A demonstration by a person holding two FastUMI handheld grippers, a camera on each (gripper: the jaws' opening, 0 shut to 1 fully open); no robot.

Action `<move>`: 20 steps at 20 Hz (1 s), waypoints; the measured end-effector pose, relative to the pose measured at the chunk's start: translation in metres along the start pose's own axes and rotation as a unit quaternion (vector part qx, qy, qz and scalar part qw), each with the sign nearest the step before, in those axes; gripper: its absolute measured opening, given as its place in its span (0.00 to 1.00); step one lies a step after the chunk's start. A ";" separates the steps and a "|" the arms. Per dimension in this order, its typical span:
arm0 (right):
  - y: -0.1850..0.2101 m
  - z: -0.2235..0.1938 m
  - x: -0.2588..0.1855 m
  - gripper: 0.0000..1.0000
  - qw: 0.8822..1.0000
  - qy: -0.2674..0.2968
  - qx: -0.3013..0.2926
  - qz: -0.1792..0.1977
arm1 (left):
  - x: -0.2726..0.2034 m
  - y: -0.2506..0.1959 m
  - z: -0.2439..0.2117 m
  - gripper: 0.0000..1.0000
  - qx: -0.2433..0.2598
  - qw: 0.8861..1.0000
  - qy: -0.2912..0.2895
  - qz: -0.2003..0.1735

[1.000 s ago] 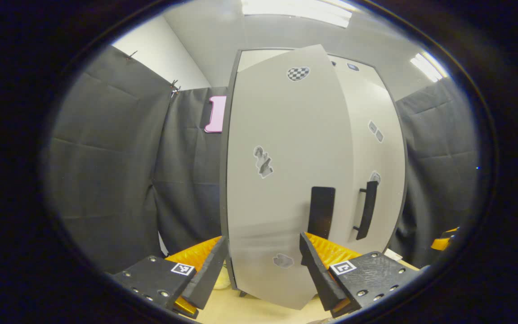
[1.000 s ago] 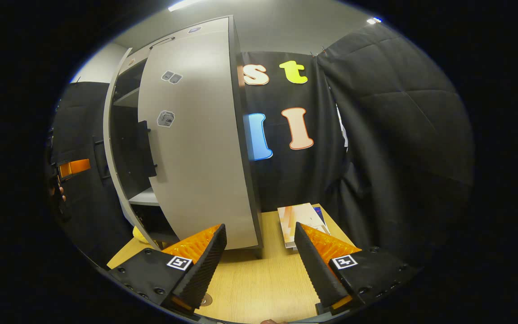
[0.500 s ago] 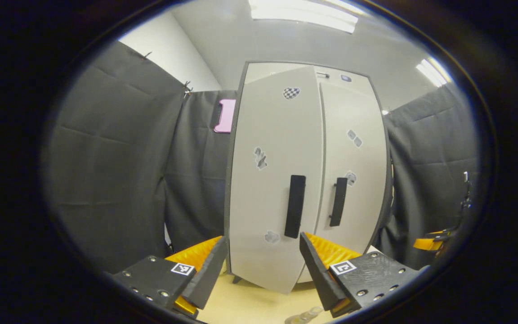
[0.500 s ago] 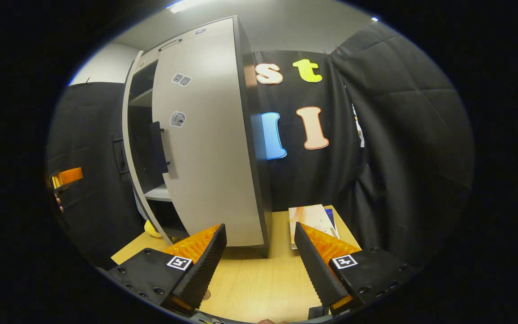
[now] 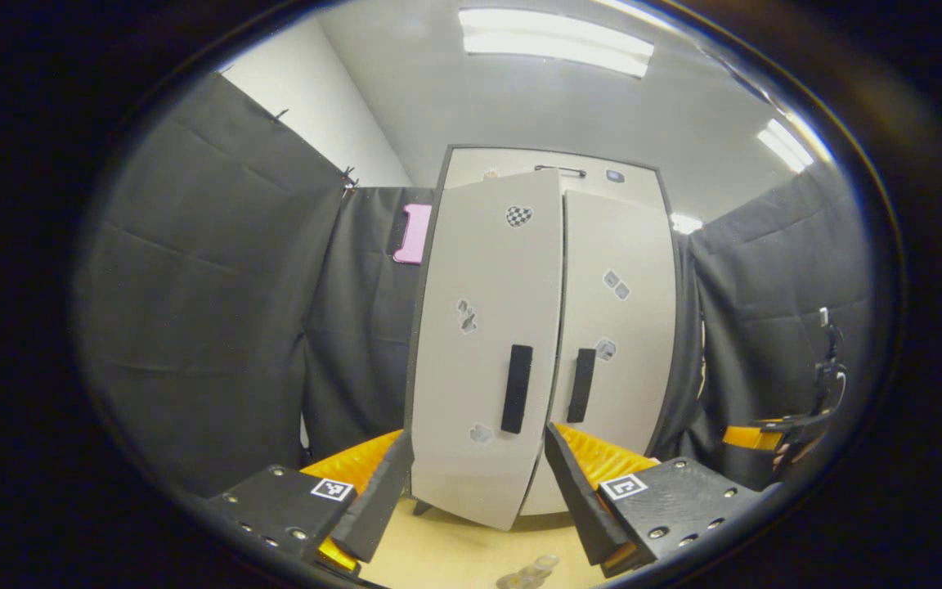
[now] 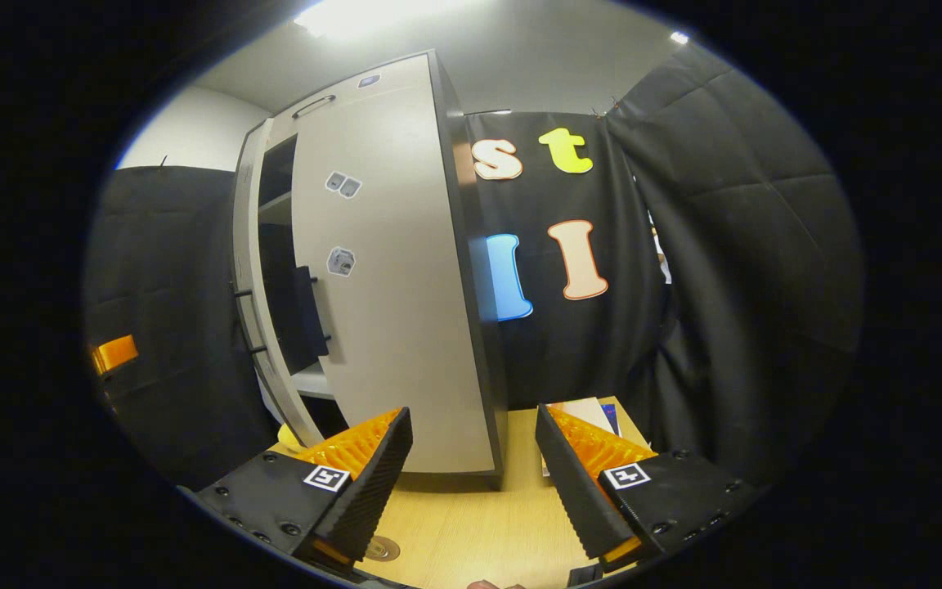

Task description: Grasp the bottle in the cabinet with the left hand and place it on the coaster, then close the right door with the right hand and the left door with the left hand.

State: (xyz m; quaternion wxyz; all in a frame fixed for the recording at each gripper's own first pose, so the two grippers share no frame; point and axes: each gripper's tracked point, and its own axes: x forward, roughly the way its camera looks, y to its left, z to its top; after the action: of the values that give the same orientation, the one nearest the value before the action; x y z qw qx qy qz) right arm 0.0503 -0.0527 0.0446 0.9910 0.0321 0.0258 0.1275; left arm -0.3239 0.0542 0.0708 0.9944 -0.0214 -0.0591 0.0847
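The left gripper (image 5: pixel 471 491) is spread wide and holds nothing — it points at the cabinet (image 5: pixel 536 343), whose left door (image 5: pixel 483 327) stands slightly ajar. The bottle (image 5: pixel 530 571) sits on the table (image 5: pixel 455 556) just below. The right gripper (image 6: pixel 471 483) is likewise wide open and empty — near the right door (image 6: pixel 389 311), not touching.
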 end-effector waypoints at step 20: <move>0.049 -0.014 0.002 0.97 0.999 -0.007 -0.033 -0.039 | 0.033 0.061 -0.040 0.87 -0.056 0.998 0.017 -0.033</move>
State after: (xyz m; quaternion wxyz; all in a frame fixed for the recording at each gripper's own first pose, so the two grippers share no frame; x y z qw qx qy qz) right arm 0.0388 -0.0045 0.0336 0.9958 -0.0008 0.0159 0.0896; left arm -0.2975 0.1190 0.0319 0.9947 -0.0769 -0.0478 0.0482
